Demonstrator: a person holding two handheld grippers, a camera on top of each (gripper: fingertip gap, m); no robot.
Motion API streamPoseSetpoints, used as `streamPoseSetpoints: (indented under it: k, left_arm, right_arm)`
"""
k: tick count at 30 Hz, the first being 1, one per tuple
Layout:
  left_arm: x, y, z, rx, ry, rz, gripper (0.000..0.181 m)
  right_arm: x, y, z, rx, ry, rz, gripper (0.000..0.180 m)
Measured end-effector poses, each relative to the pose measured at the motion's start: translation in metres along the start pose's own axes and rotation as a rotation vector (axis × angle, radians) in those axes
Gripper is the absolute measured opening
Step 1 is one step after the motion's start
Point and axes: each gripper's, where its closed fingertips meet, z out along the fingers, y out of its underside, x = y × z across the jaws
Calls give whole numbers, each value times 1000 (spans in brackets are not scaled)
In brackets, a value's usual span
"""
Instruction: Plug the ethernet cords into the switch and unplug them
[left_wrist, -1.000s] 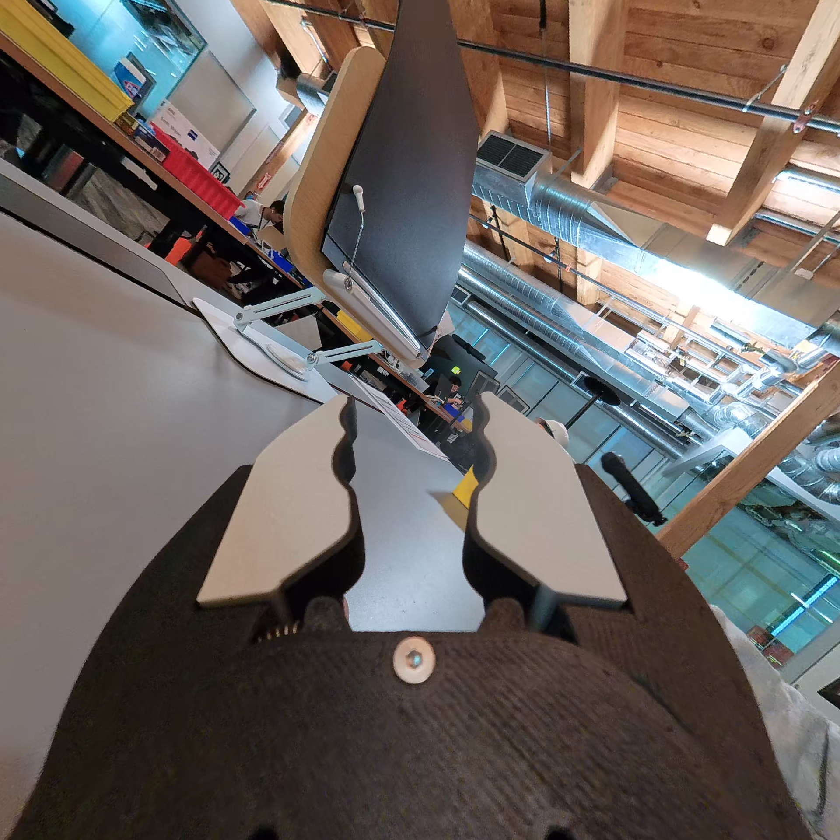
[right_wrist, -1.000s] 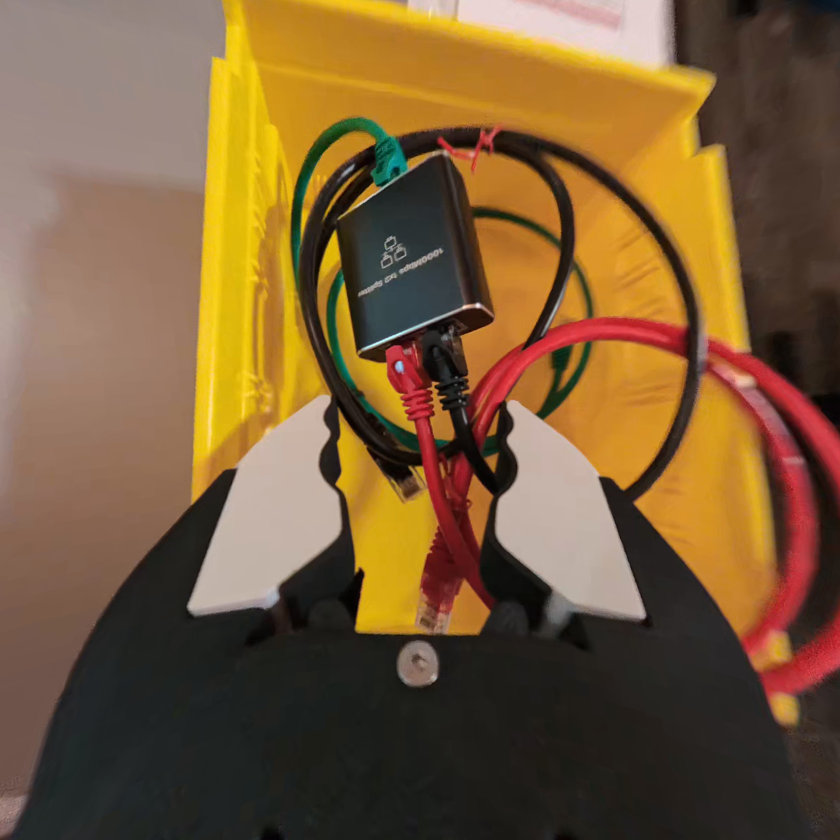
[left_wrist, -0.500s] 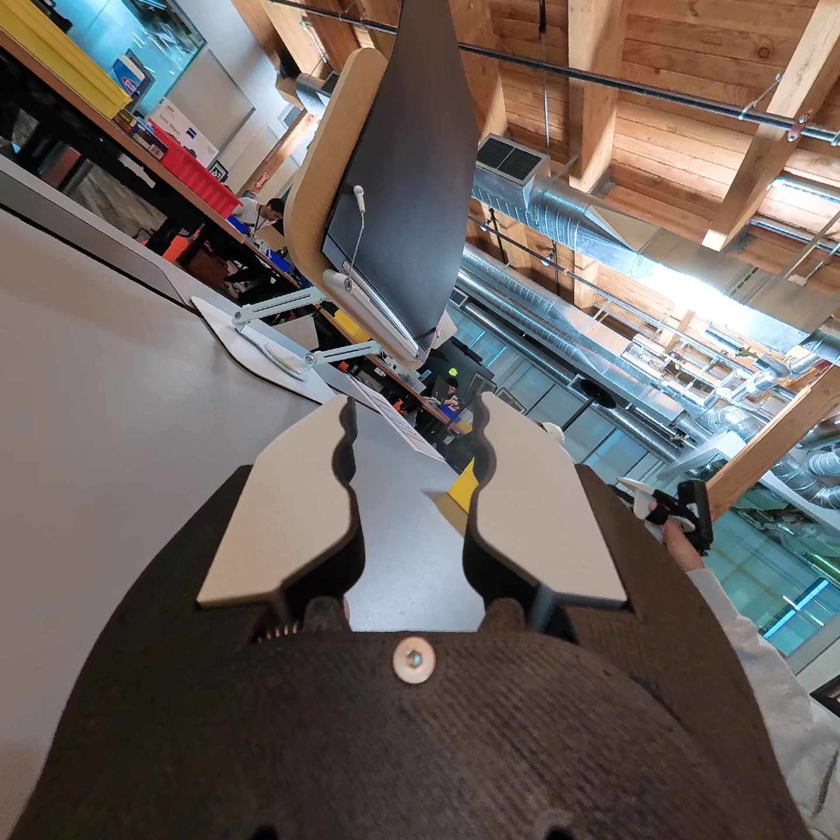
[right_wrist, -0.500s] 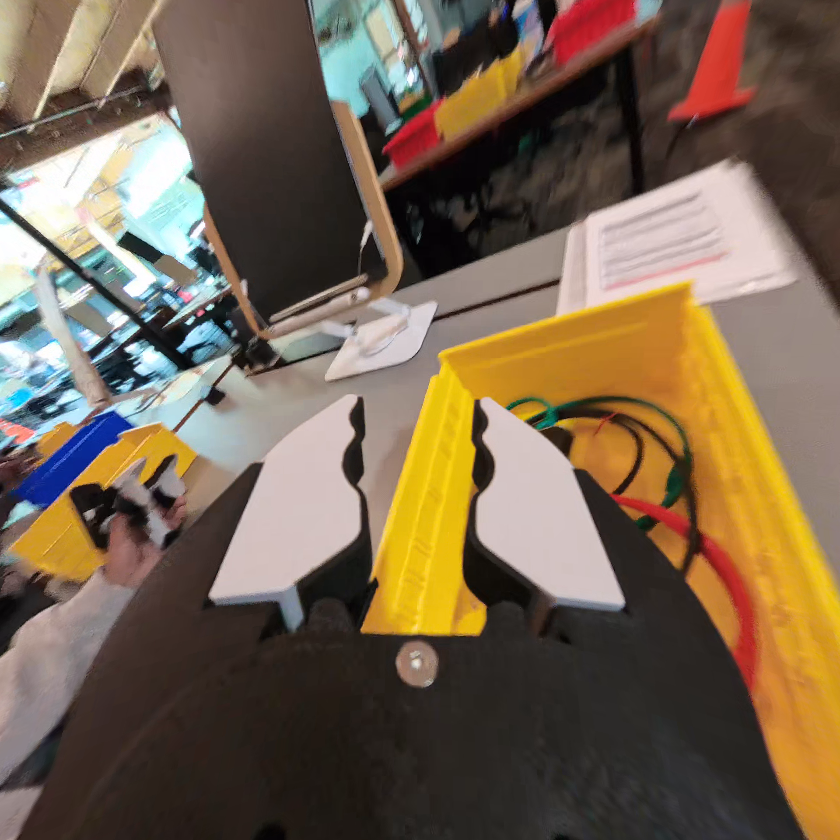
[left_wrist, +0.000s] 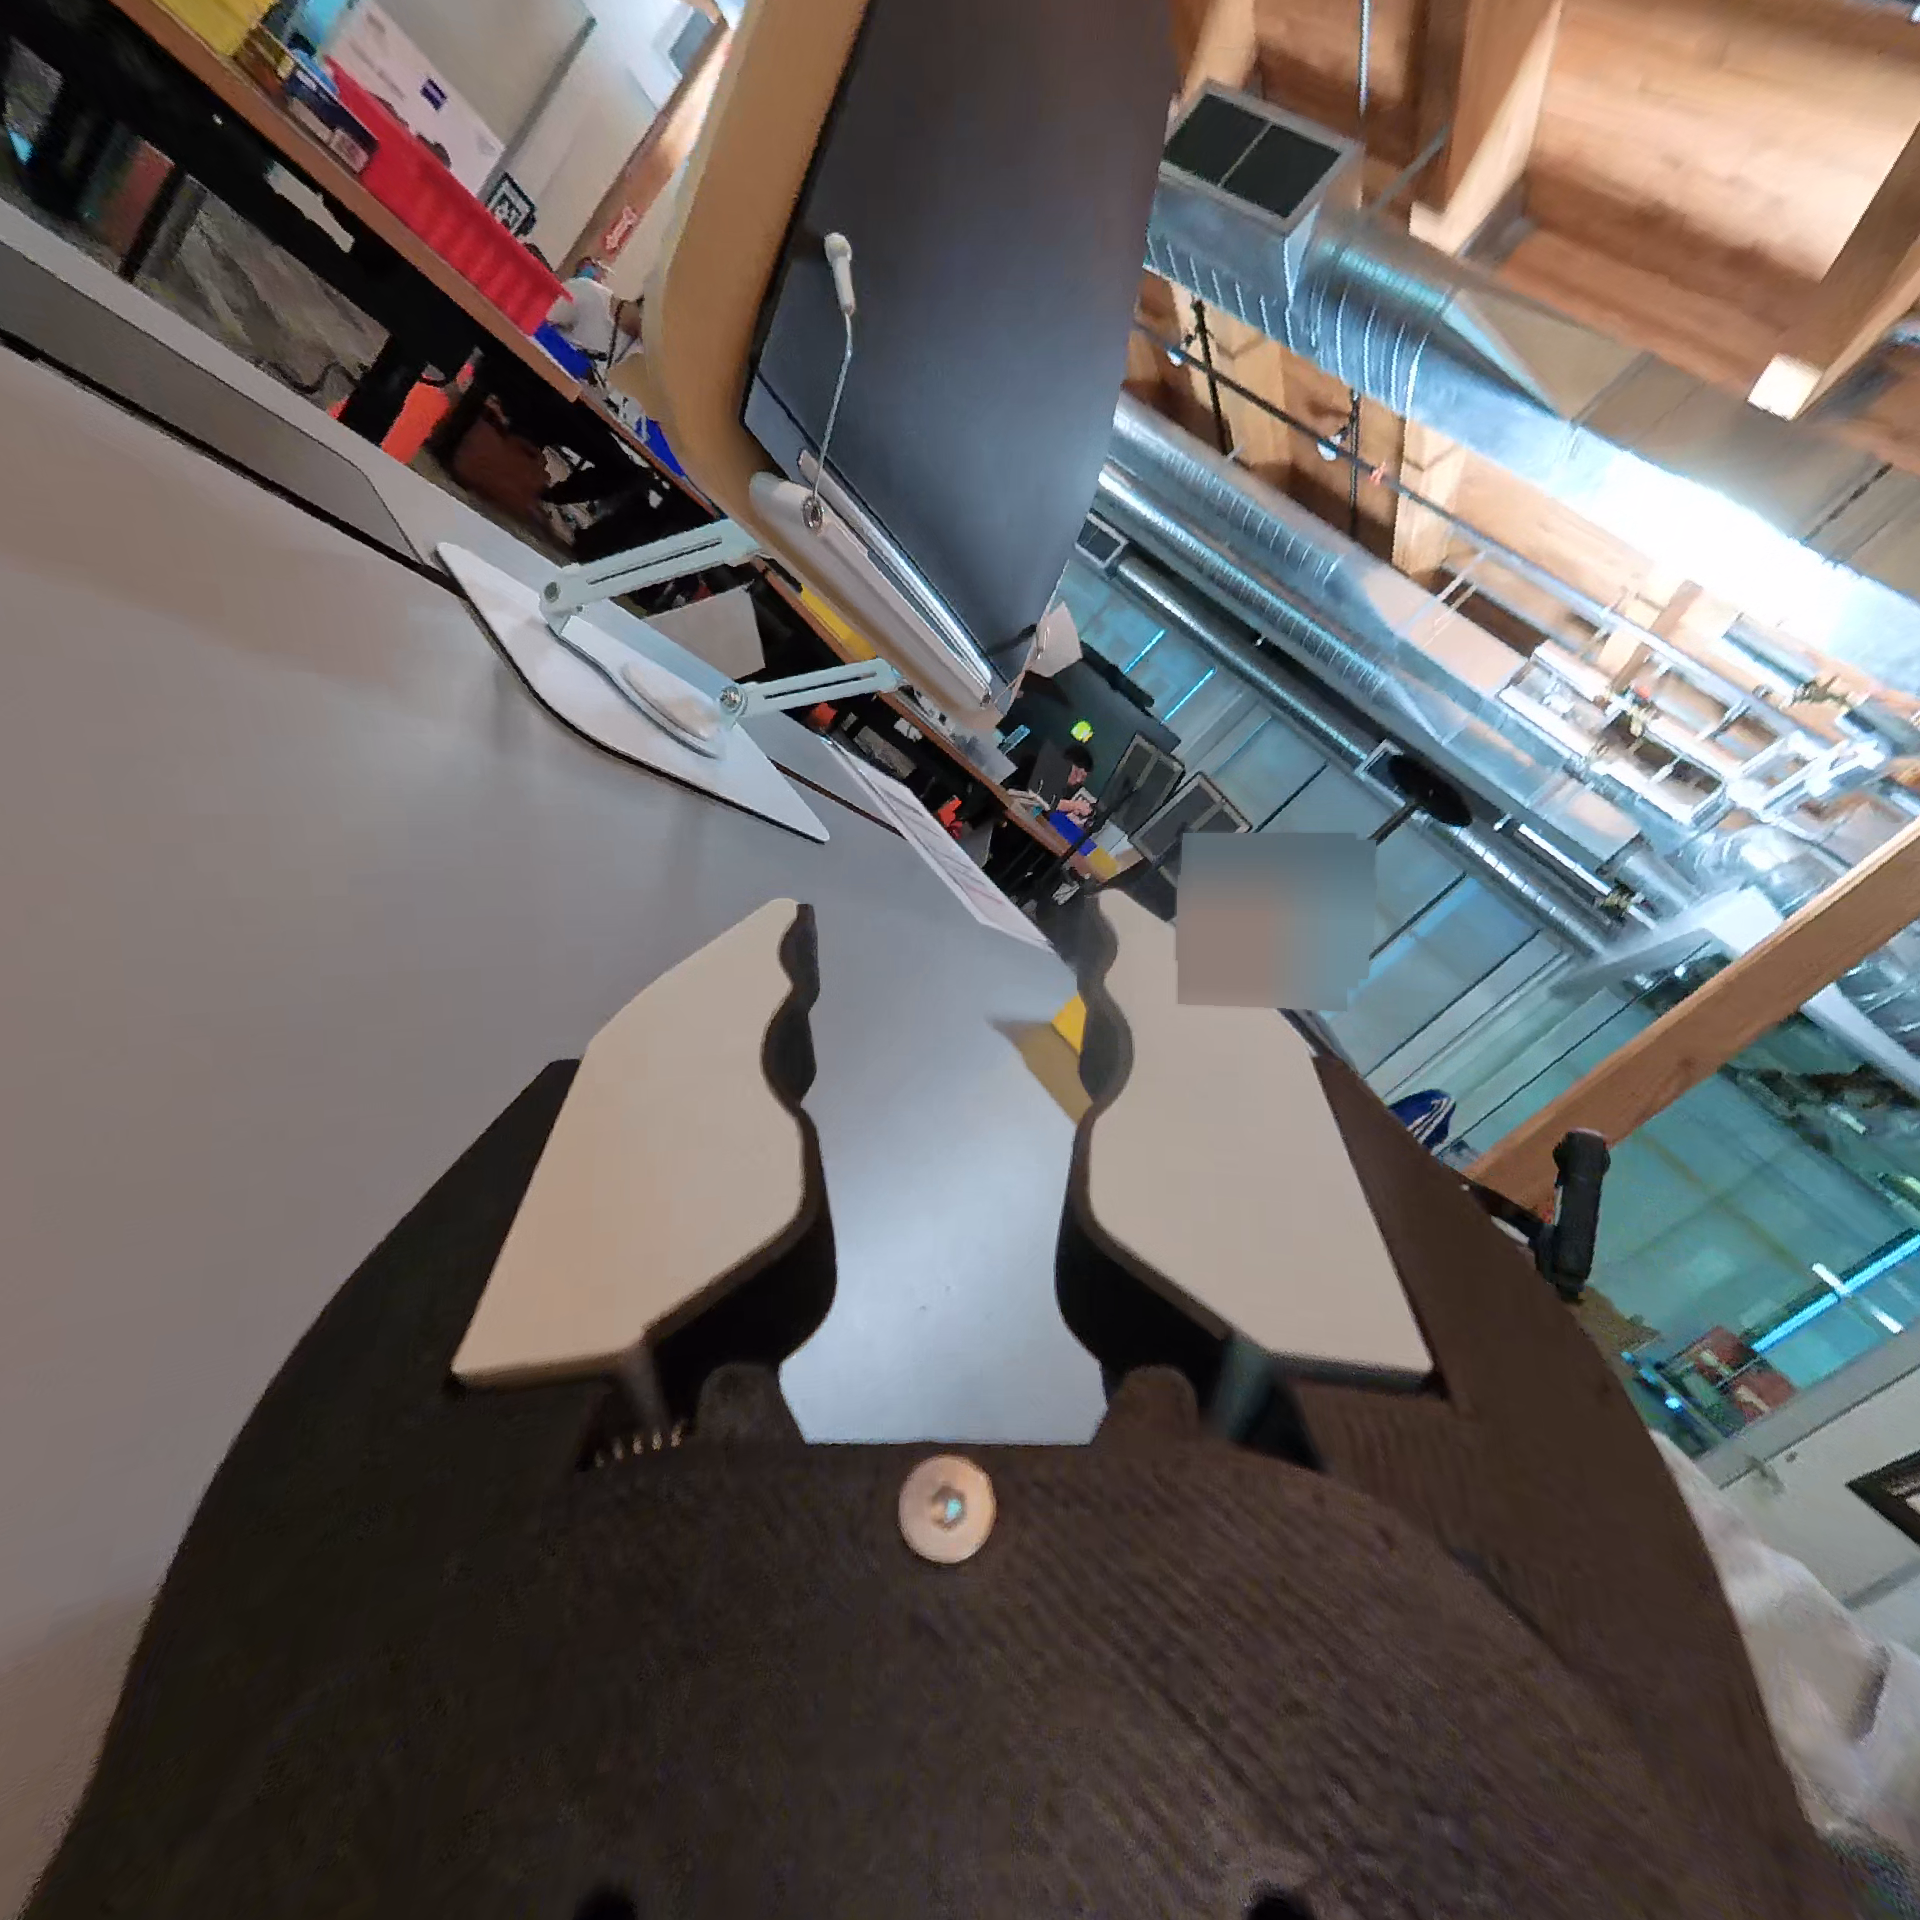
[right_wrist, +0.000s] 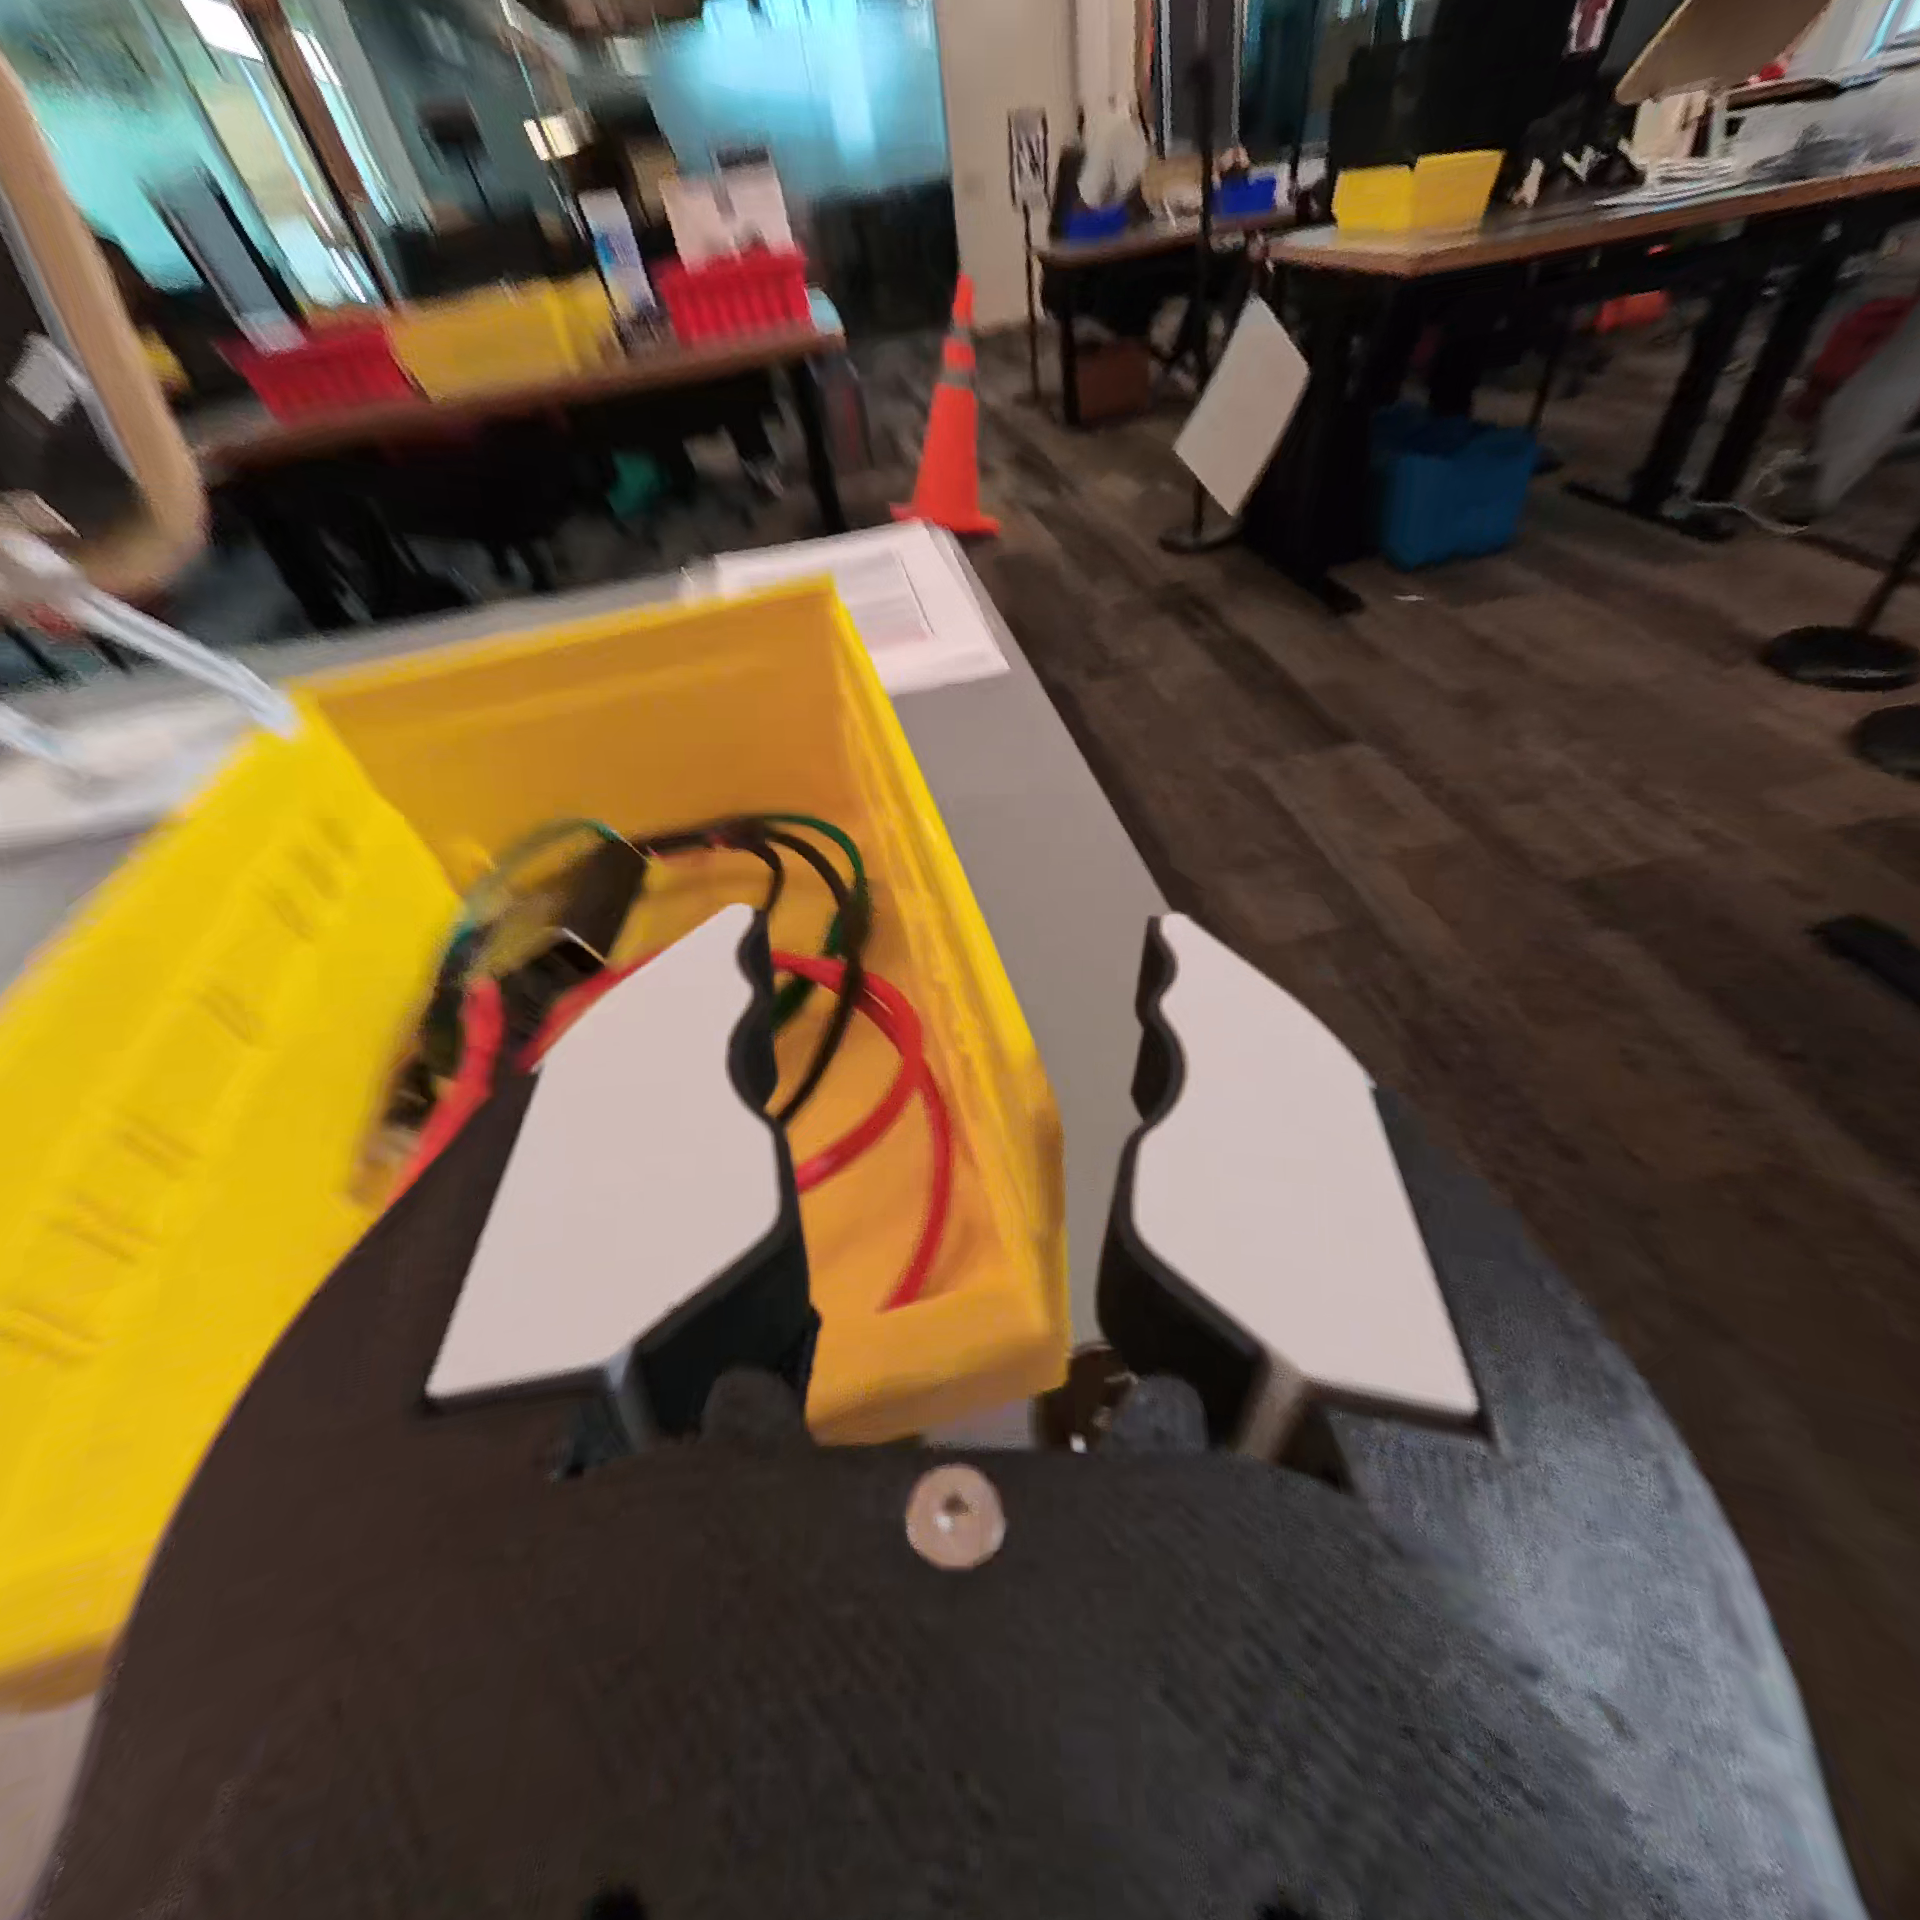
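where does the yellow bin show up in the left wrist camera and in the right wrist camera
Left wrist view: only a small corner of the yellow bin shows, in the gap between the fingertips of the left gripper, on the grey table.
Right wrist view: the yellow bin fills the left half, cords inside, partly behind the right gripper.
Shared landmark: the printed paper sheet just beyond the bin.

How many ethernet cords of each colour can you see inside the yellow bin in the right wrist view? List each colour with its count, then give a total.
Red cords: 1
Black cords: 1
Green cords: 1
Total: 3 cords in the yellow bin; blur at its left side could hide more.
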Motion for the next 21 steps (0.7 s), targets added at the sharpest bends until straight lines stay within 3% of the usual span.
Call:
streamPoseSetpoints:
  k: [3, 6, 8, 11, 13, 18, 21]
  left_arm:
    - [5, 2, 1, -8, -8, 54, 49]
    - [10, 6, 3, -30, -7, 102, 49]
    - [15, 3, 3, -19, -19, 169, 62]
    - [30, -28, -10, 192, -161, 553, 88]
    - [40, -33, -12, 236, -242, 776, 104]
    - [57, 2, 8, 92, -153, 926, 123]
    - [62, 12, 11, 42, -116, 952, 127]
  right_arm:
    - [-3, 20, 18, -59, -26, -98, 64]
    - [-3, 26, 25, -58, -69, -64, 47]
    - [0, 27, 27, -61, -75, -35, 34]
    - [-1, 28, 24, -78, -101, 2, 17]
    - [-14, 30, 17, -106, -204, 10, 3]
    - [-25, 28, 6, -90, -193, -219, 4]
    - [-26, 28, 8, -67, -203, -226, 7]
